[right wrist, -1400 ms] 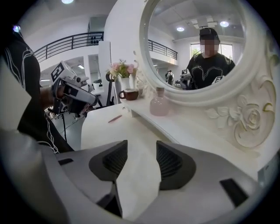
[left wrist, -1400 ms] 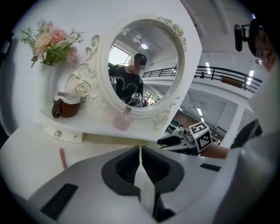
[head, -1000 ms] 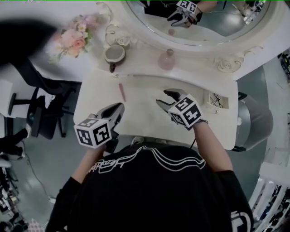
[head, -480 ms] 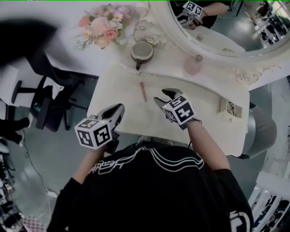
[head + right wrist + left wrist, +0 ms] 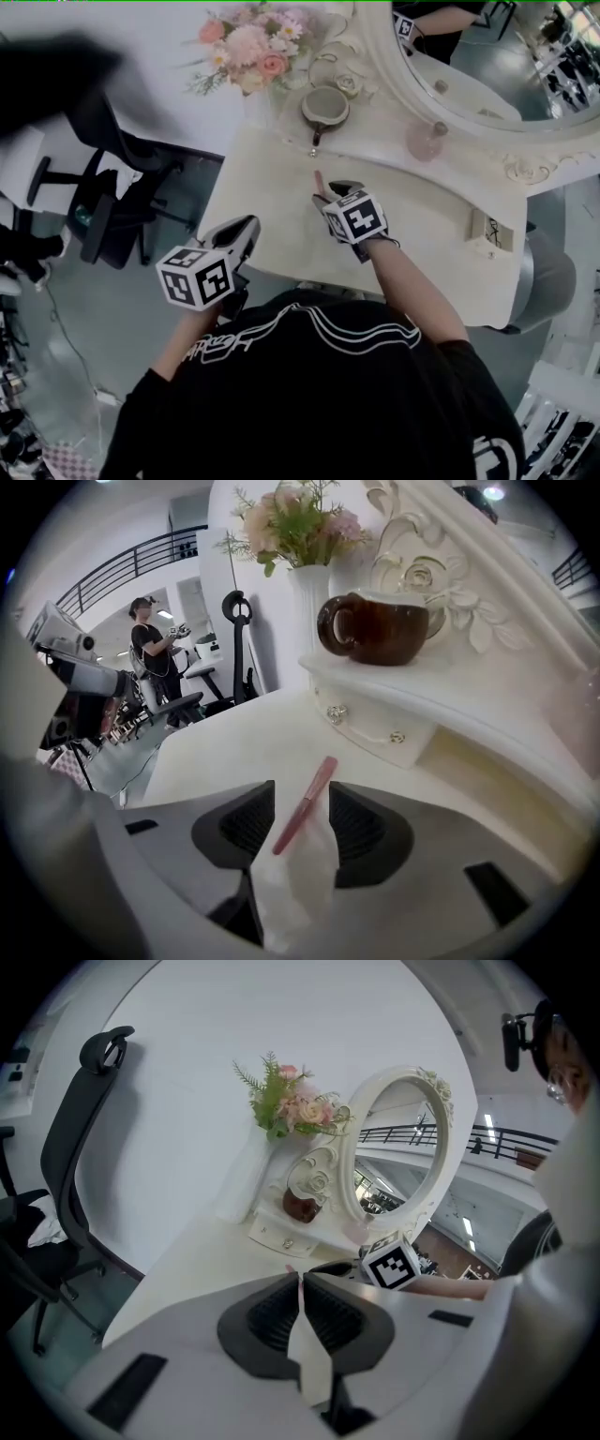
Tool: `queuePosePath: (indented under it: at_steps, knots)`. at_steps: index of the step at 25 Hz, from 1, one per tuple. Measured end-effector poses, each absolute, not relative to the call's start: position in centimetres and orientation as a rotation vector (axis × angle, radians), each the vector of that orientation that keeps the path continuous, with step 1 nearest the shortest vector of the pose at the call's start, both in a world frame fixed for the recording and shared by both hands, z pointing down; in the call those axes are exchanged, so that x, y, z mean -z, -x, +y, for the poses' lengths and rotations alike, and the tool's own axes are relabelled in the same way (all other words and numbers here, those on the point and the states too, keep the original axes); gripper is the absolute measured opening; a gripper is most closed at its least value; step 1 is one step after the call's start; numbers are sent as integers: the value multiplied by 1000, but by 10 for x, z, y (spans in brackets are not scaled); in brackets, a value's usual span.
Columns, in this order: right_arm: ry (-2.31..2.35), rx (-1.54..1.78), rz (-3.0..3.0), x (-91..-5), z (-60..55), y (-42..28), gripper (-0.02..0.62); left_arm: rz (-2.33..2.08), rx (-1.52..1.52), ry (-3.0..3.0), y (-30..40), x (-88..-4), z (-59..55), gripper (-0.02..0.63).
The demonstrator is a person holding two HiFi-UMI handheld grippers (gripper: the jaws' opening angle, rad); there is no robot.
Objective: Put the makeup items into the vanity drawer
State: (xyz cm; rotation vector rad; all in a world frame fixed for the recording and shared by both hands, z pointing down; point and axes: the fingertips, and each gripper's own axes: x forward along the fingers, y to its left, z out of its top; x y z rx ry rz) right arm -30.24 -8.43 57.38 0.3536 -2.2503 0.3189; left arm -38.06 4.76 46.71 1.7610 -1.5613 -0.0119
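Slim pink makeup pencil (image 5: 305,805) flat on cream vanity top (image 5: 234,742), near brown ceramic mug (image 5: 380,628), in front of it. Small white two-knob drawer (image 5: 375,731) directly under mug, closed. Right gripper (image 5: 300,794) in front of mug: jaws spread, pencil between, pads not pressing. Left gripper (image 5: 300,1279) well away from mug, off vanity's near edge: jaws pressed together, nothing held.

You're in a staged bedroom corner inside a big open work hall, not a real home. Set dressing: white carved table (image 5: 272,187), oval mirror (image 5: 497,80) along its back edge, pink flowers (image 5: 253,42) at its back left corner, brown cup (image 5: 325,108) on the shelf below the mirror. Hall giveaways: black office chair (image 5: 103,187) just off the table's left edge, bare grey floor (image 5: 122,314), balcony railing (image 5: 131,562), a second person (image 5: 150,649) standing in the background.
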Motion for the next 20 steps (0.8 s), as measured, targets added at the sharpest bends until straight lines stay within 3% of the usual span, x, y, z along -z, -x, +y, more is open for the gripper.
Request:
queuePosePath:
  at_steps: [14, 20]
  knots:
    - [-459, -343, -2210, -591, -102, 306, 80, -1540, 23, -1736, 391, -481, 44, 35]
    - [-449, -353, -2210, -590, -104, 304, 64, -1536, 13, -1740, 387, -480, 40, 35]
